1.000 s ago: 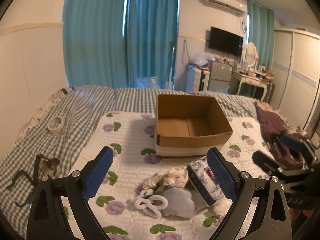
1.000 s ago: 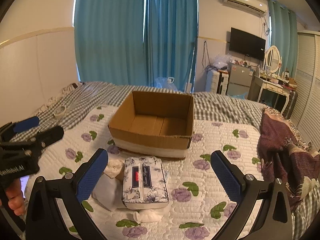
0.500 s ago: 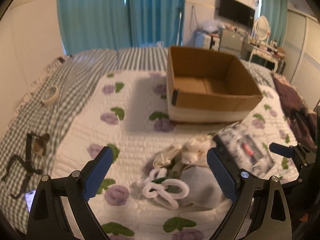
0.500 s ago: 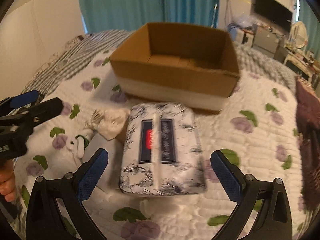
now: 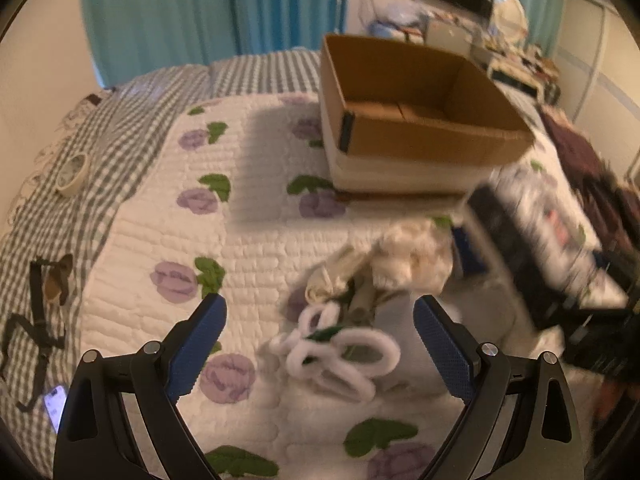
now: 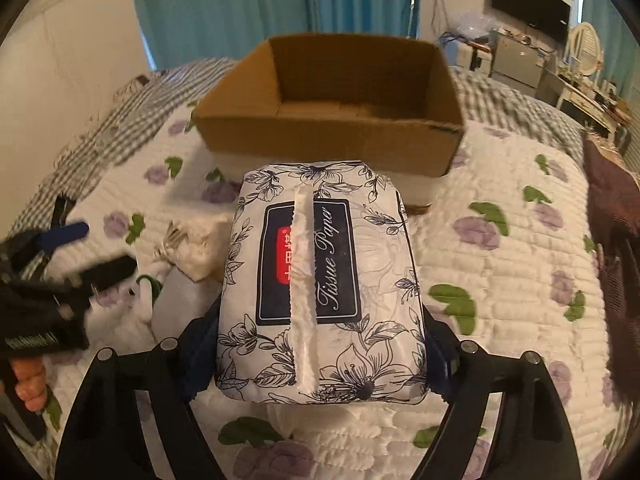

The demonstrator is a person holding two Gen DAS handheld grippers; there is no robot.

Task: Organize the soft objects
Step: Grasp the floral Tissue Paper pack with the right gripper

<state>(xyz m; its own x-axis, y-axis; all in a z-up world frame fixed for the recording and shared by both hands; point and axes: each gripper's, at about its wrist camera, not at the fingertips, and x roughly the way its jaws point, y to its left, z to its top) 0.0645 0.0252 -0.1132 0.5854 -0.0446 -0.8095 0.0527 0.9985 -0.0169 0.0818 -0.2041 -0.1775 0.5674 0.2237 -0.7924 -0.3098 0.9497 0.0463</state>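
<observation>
Blue-padded fingers of the right gripper [image 6: 320, 344] are closed against both long sides of a soft white pack of tissue paper printed with navy flowers [image 6: 320, 284], which fills the space between them with its perforated strip facing up. Just beyond the pack, an open brown cardboard box with a white band around its base [image 6: 332, 92] sits toward the middle of the white quilted bedspread with purple flowers and green leaves [image 6: 520, 280]; its interior holds nothing visible. The left gripper [image 5: 320, 344] has its jaws spread wide and grips nothing, poised over a small heap near the bedspread's near edge: fluffy white looped hair ties [image 5: 340, 356], a crumpled cream cloth [image 5: 384, 264] and a pale grey soft piece [image 6: 180, 300] lying against the pack's left side. In the left wrist view the pack is a blurred shape at the right. A roll of beige tape [image 5: 72, 172] rests on the grey checked sheet [image 5: 48, 216] along the bed's left edge.
</observation>
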